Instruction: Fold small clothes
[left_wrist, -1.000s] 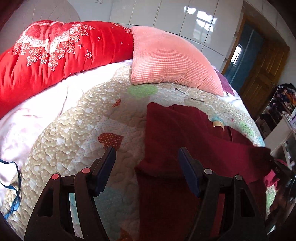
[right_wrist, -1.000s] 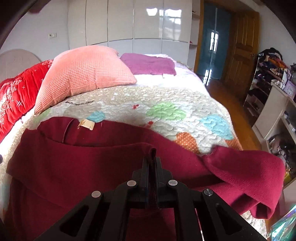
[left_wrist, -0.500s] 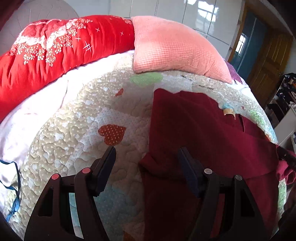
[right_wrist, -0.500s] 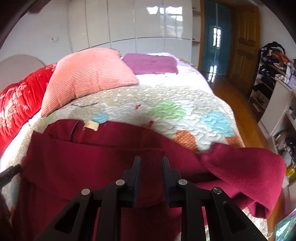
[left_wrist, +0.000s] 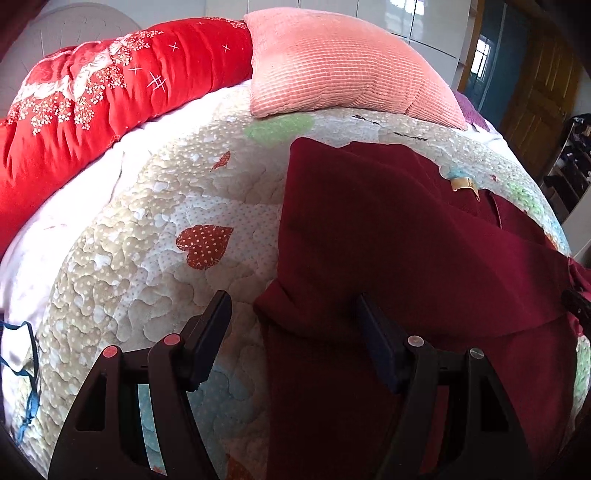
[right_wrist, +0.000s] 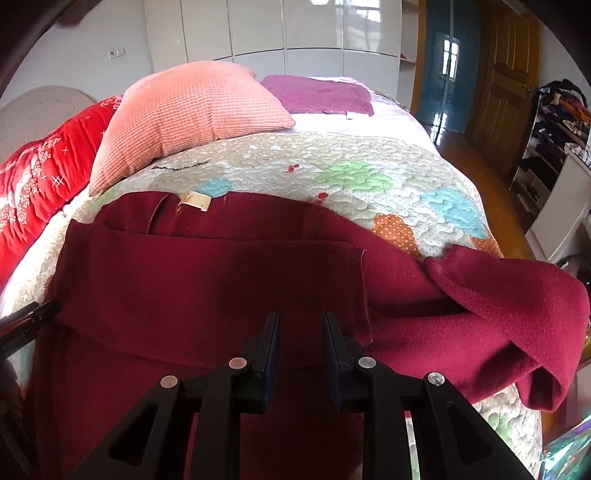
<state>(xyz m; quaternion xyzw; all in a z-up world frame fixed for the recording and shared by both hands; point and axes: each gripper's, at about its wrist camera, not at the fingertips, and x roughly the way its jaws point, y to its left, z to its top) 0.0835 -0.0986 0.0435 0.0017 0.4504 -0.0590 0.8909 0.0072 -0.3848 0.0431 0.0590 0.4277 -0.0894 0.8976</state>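
Maroon garment (right_wrist: 207, 280) lies spread on the quilted bedspread (right_wrist: 332, 162) of the bed, one flap already folded over its body; the fold edge runs across the middle in the right wrist view. Tan label (right_wrist: 195, 201) sits at its far edge, about 11 o'clock from centre in that view. A loose sleeve or corner (right_wrist: 517, 314) bunches at 3 o'clock, hanging toward the bed edge.

Right hand-held gripper (right_wrist: 301, 345): jaws have just been opening, now a narrow gap. Cloth lies below and between them, but the pads don't look pressed on it; they seem clear of the fabric, though the low angle makes that hard to confirm.

Left hand-held gripper (left_wrist: 295, 339): jaws wide, nothing gripped. It straddles the garment's near left corner; one finger is over bare bedspread at 7 o'clock, the other over the maroon cloth at 5 o'clock.

Around it: pink ribbed pillow (left_wrist: 343, 66) at 12 o'clock in the left wrist view, red floral duvet (left_wrist: 92, 107) rolled at 10 o'clock. Purple mat (right_wrist: 317, 94) lies beyond the pillow at 12 o'clock in the right wrist view. Wooden door (right_wrist: 506, 70) at 2 o'clock.
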